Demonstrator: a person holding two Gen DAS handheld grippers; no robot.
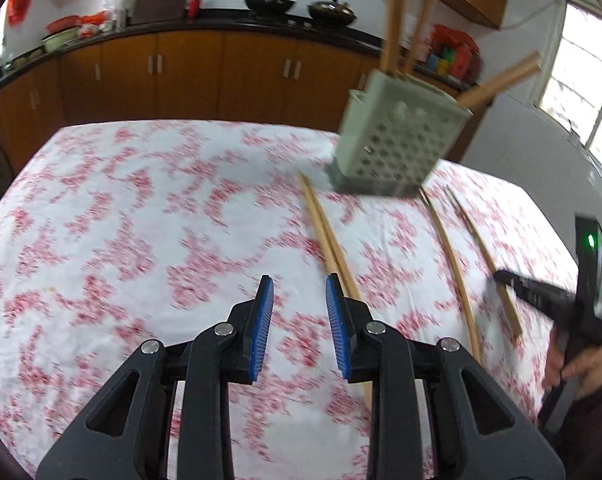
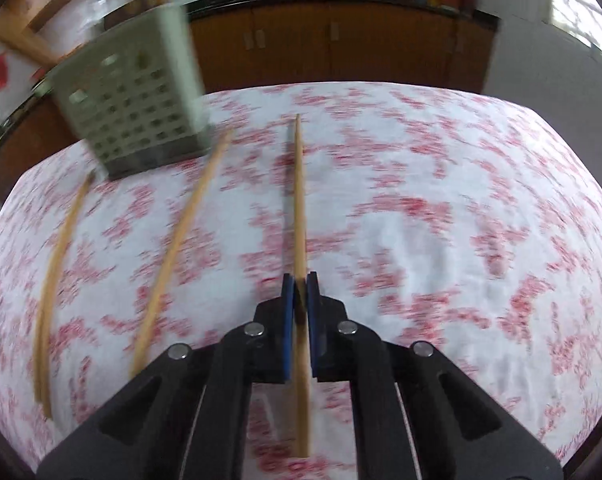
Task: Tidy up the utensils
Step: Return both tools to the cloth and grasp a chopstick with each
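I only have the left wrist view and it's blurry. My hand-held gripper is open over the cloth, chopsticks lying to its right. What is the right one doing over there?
Observer: The right hand-held gripper is shut on a chopstick, which runs straight ahead between its pads.
Operator: Is it lifted or still on the table?
Observer: Cannot tell for sure; a dark shadow line runs beside it on the cloth.
Operator: How many are left loose near it?
Observer: From the right wrist, two more chopsticks lie to its left, pointing toward the holder.
Operator: Anything on its other side?
Observer: Only patterned cloth shows there.
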